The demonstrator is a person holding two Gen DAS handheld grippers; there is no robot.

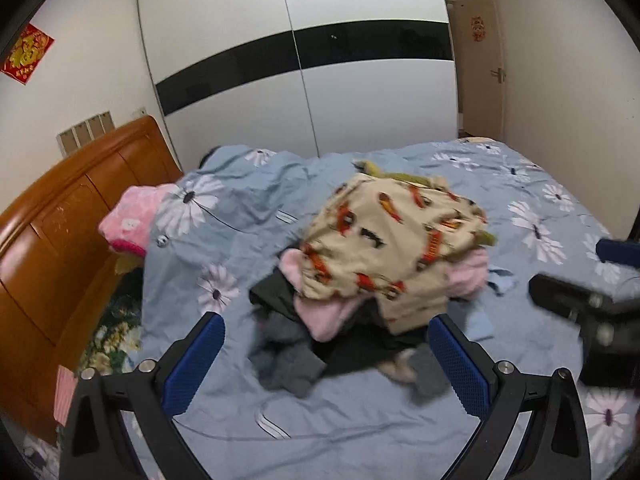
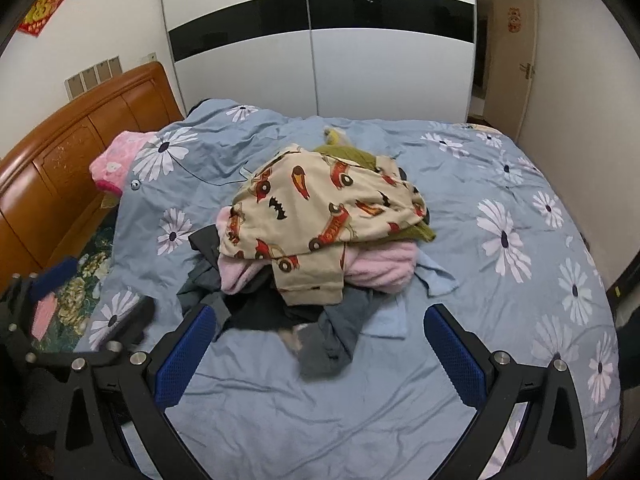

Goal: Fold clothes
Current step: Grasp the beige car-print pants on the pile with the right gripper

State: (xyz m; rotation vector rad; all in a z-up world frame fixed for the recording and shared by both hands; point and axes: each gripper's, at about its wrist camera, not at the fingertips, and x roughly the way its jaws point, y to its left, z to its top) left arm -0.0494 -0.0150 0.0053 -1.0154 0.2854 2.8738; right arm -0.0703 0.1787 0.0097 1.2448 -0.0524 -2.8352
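Two grippers hang over a bed [image 2: 280,408], jaws wide apart on both, nothing held. Left gripper [image 1: 326,364] and right gripper [image 2: 320,354] both face a pile of unfolded clothes [image 2: 316,236] mid-bed, straight ahead and just beyond the jaws. On top lies a cream car-print top [image 2: 316,208], long axis approx. left-right, over pink fleece [image 2: 380,268], w/ grey and dark garments at the near edge. Right looks slightly nearer; hard to judge. Bedding is a rumpled blue floral cover. Wooden headboard [image 2: 76,160] at left, white wardrobe [image 2: 320,60] behind, door [image 2: 508,60] at right.
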